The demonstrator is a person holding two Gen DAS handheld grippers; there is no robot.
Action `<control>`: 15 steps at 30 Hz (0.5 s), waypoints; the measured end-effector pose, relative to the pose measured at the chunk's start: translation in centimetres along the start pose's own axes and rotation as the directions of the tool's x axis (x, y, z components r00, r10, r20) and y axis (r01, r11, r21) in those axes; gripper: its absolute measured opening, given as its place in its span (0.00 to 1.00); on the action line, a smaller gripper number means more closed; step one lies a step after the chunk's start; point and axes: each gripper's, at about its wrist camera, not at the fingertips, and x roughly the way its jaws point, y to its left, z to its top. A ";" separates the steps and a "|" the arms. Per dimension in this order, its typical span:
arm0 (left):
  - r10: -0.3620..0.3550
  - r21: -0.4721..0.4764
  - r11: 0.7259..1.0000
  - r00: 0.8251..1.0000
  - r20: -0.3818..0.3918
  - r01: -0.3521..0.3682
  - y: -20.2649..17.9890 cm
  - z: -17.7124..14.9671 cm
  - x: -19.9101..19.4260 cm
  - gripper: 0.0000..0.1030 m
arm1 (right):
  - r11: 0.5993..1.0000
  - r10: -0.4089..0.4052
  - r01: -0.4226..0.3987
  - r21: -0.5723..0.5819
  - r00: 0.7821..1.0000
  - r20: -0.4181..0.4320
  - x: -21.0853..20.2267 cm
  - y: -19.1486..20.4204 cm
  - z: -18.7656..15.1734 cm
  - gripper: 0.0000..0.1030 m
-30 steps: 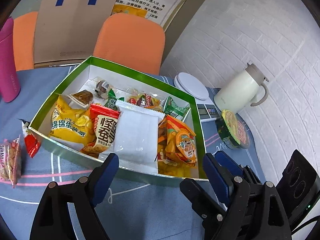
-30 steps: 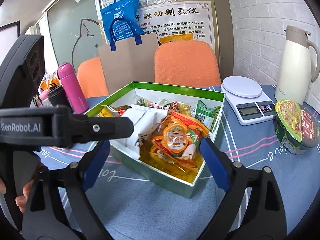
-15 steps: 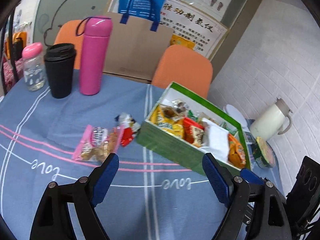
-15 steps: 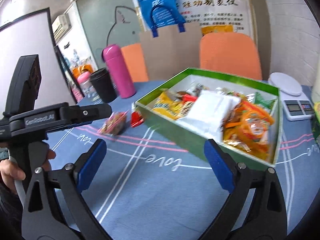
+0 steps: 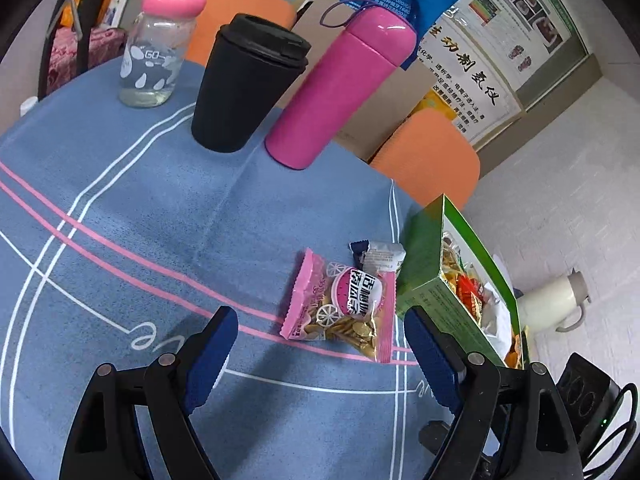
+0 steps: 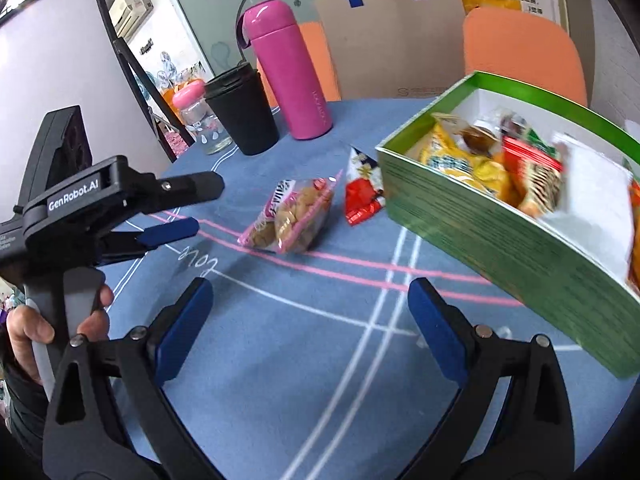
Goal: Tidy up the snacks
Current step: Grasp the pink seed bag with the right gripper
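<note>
A pink bag of biscuits (image 5: 340, 304) (image 6: 290, 210) lies on the blue tablecloth, left of the green snack box (image 5: 424, 276) (image 6: 492, 232). A small red and white packet (image 6: 362, 192) (image 5: 380, 258) rests between the bag and the box wall. Several snack packets fill the box. My left gripper (image 5: 320, 360) is open, just short of the pink bag, nothing between its fingers. In the right wrist view the left gripper (image 6: 176, 208) shows at the left, held by a hand. My right gripper (image 6: 308, 328) is open and empty above bare cloth, the box at its right.
A pink flask (image 5: 340, 84) (image 6: 290, 68), a black cup (image 5: 244, 84) (image 6: 244, 112) and a pink-capped glass bottle (image 5: 158, 46) (image 6: 198, 120) stand at the back. A white kettle (image 5: 552, 304) is behind the box. Orange chairs (image 6: 524, 48) and a paper bag (image 6: 392, 36) stand beyond the table.
Both grippers have swung left, away from the box toward the loose packets. The pink bag now lies close ahead of the left gripper. Both stay open.
</note>
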 end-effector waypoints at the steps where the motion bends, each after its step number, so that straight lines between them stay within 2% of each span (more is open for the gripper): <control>1: -0.016 -0.011 1.000 1.000 -0.017 0.016 0.4 0.2 0.6 0.84 | 1.000 0.000 0.000 -0.004 1.000 -0.002 0.6 0.3 0.4 0.91; 7: -0.094 -0.076 0.993 0.994 -0.063 0.089 2.1 0.8 3.1 0.81 | 0.999 -0.017 0.017 -0.040 1.000 -0.005 3.1 1.4 2.2 0.79; 9: -0.111 -0.072 0.992 0.991 -0.076 0.106 2.0 0.9 3.6 0.80 | 0.999 -0.024 0.024 -0.026 1.000 -0.010 3.9 1.1 2.7 0.75; 10: -0.116 -0.066 0.992 0.990 -0.083 0.110 2.0 0.9 4.0 0.78 | 1.000 -0.024 0.024 -0.016 1.000 -0.015 4.0 0.8 2.8 0.70; 11: -0.124 -0.065 0.991 0.988 -0.090 0.118 2.0 1.0 4.1 0.77 | 1.000 -0.024 0.024 -0.006 0.999 -0.023 4.4 0.5 2.9 0.59; 14: -0.157 -0.072 0.986 0.982 -0.104 0.150 1.9 1.0 4.6 0.71 | 1.000 -0.006 0.007 0.022 0.998 -0.060 5.3 -0.3 2.6 0.33; 15: -0.176 -0.072 0.983 0.978 -0.114 0.168 1.8 1.0 4.9 0.67 | 0.999 0.002 0.000 0.036 0.997 -0.071 5.6 -0.6 2.4 0.30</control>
